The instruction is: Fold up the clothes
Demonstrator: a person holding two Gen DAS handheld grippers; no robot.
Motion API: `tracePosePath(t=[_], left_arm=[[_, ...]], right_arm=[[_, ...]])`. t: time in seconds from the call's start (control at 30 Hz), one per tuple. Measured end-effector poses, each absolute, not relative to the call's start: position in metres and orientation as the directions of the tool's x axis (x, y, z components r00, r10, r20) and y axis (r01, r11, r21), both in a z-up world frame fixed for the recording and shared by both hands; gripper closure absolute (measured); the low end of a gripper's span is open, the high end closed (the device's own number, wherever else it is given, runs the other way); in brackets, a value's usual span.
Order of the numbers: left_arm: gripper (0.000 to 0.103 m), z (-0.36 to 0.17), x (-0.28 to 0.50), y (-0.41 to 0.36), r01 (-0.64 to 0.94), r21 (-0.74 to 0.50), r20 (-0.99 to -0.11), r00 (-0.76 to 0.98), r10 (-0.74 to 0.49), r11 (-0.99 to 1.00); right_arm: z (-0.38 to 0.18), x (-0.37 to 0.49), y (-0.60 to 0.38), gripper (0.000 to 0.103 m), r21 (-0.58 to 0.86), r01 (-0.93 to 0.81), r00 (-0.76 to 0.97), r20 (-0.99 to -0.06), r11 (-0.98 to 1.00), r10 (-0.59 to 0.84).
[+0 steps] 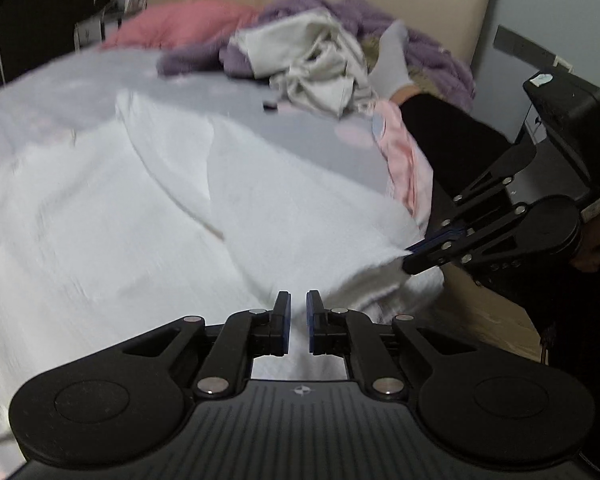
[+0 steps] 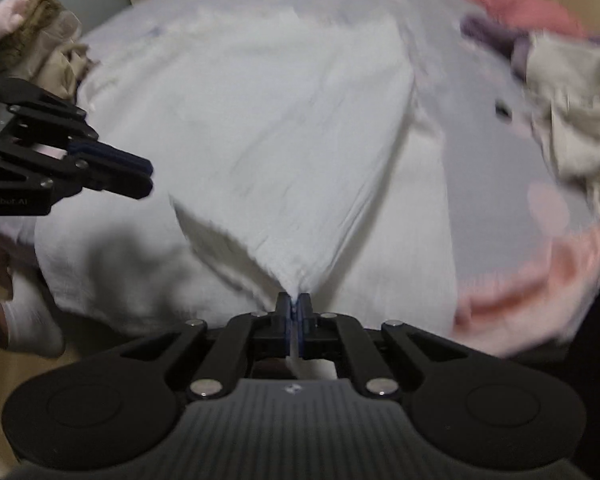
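A padded beige headboard stood against a pale blue wall. A grey sheet covered the bed. A person's leg in dark trousers lay across the bed's edge, the foot in a pale sock. Wooden floor showed below, with another white-socked foot resting on it.

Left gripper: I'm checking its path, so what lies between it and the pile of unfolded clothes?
In the left wrist view, the white garment, then bare grey sheet, lie between the left gripper and the pile.
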State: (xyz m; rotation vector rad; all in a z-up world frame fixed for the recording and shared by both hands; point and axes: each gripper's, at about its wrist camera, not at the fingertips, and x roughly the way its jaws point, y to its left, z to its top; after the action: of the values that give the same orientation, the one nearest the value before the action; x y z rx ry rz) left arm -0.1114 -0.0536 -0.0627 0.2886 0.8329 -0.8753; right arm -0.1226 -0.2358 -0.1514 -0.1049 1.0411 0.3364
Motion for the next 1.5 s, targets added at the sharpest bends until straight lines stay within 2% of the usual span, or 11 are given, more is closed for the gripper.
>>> tracePosePath(t=[0.13, 0.23, 0.27, 0.53, 0.6, 0.63, 0.67, 0.73, 0.97, 1.33, 1.5], left_arm=[[0.064, -0.080, -0.115, -0.057, 0.773, -0.064, -0.765, 0.367, -0.529, 0.631], [0.056, -0.088, -0.120, -0.063, 0.759, -0.024, -0.780, 0.393, -0.487, 0.651], [0.056, -0.089, -0.122, -0.063, 0.754, -0.021, -0.776, 0.401, -0.486, 0.656], [0.055, -0.103, -0.113, -0.085, 0.661, -0.050, -0.760, 0.461, -0.458, 0.748], [0.056, -0.103, -0.111, -0.085, 0.644, -0.040, -0.753, 0.483, -0.447, 0.764], [0.061, -0.101, -0.110, -0.083, 0.638, -0.030, -0.747, 0.497, -0.441, 0.769], [0.083, -0.099, -0.109, -0.081, 0.632, -0.020, -0.741, 0.511, -0.436, 0.775], [0.101, -0.096, -0.107, -0.078, 0.619, 0.000, -0.729, 0.538, -0.424, 0.785], [0.101, -0.012, -0.145, -0.074, 0.658, 0.343, -0.463, 0.740, -0.489, 0.671], [0.101, -0.093, -0.161, -0.098, 0.834, 0.277, -0.794, 0.478, -0.375, 0.477], [0.071, -0.092, -0.152, -0.076, 0.868, 0.167, -0.849, 0.368, -0.379, 0.467]], right_arm=[[-0.153, -0.129, -0.240, 0.093, 0.080, -0.317, 0.446, -0.867, 0.945, 0.223], [-0.145, -0.137, -0.242, 0.049, 0.093, -0.319, 0.507, -0.824, 0.943, 0.253], [-0.141, -0.141, -0.240, 0.047, 0.089, -0.327, 0.532, -0.806, 0.941, 0.261], [-0.150, -0.126, -0.214, 0.054, -0.069, -0.352, 0.586, -0.794, 0.934, 0.162], [-0.156, -0.118, -0.211, 0.068, -0.104, -0.347, 0.590, -0.797, 0.932, 0.131], [-0.159, -0.115, -0.209, 0.092, -0.121, -0.344, 0.591, -0.798, 0.931, 0.115], [-0.159, -0.112, -0.211, 0.100, -0.125, -0.338, 0.597, -0.794, 0.933, 0.110], [-0.153, -0.110, -0.219, 0.100, -0.111, -0.320, 0.617, -0.778, 0.941, 0.118], [-0.090, -0.129, -0.257, 0.100, 0.082, -0.286, 0.678, -0.687, 0.955, 0.262], [-0.138, -0.114, -0.243, 0.093, 0.091, -0.392, 0.438, -0.857, 0.916, 0.272], [-0.149, -0.100, -0.246, 0.071, 0.112, -0.434, 0.354, -0.891, 0.894, 0.284]])
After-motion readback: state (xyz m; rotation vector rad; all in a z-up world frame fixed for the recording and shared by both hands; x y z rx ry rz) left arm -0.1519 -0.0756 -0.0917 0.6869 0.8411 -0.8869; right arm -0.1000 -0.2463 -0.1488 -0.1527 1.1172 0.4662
